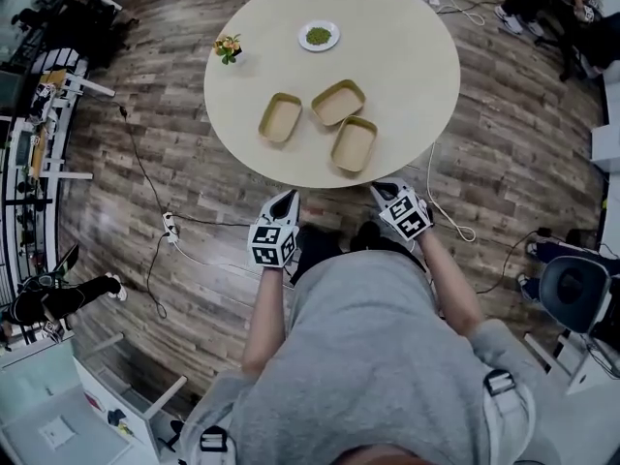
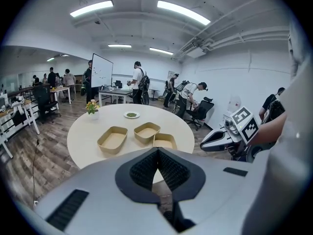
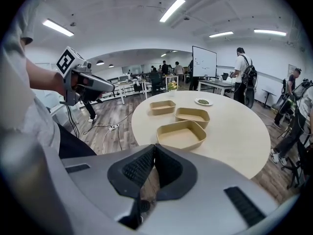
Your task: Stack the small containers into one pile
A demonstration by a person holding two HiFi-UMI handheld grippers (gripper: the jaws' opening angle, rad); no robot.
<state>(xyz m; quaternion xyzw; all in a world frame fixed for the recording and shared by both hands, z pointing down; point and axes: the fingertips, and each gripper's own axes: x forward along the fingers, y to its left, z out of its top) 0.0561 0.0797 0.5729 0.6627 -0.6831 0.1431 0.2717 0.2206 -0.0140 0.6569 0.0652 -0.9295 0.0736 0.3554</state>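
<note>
Three empty tan containers lie apart on the round table point(image 1: 407, 76): a left one point(image 1: 280, 117), a far one point(image 1: 338, 102) and a near-right one point(image 1: 355, 144). Both grippers hang off the table's near edge, above the floor. My left gripper point(image 1: 287, 199) is shut with nothing in it, and so is my right gripper point(image 1: 387, 190). In the left gripper view the containers point(image 2: 112, 139) point(image 2: 146, 131) point(image 2: 164, 141) lie ahead of the shut gripper point(image 2: 157, 152). In the right gripper view the nearest container point(image 3: 181, 134) sits just beyond the shut gripper point(image 3: 154, 147).
A small white plate of green bits point(image 1: 319, 36) and a little flower pot point(image 1: 228, 47) stand at the table's far side. Cables and a power strip point(image 1: 170, 227) lie on the wood floor. Several people stand by desks and a whiteboard point(image 2: 101, 70) behind.
</note>
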